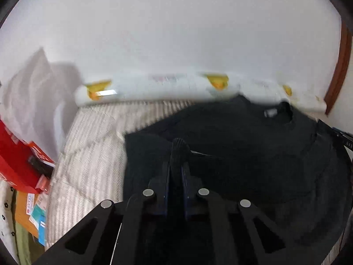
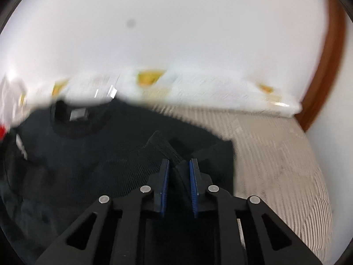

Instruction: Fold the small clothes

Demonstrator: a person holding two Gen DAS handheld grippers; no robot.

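A black knit sweater point(image 1: 253, 150) lies on a striped beige bedcover point(image 1: 88, 150), collar toward the wall. My left gripper point(image 1: 178, 165) is shut on the sweater's left sleeve cuff point(image 1: 179, 146), which sticks up between the fingers. In the right wrist view the sweater point(image 2: 77, 165) fills the left half. My right gripper point(image 2: 179, 165) is shut on the ribbed right sleeve cuff point(image 2: 162, 145), held above the sweater's body. The collar with a label point(image 2: 77, 114) shows at the far left. Both views are blurred.
A long white roll with yellow patches point(image 1: 154, 86) lies along the white wall behind the bed. Red boxes point(image 1: 19, 161) and papers sit at the bed's left side. A brown wooden frame point(image 2: 326, 70) stands at the right. The bedcover point(image 2: 275, 154) extends right of the sweater.
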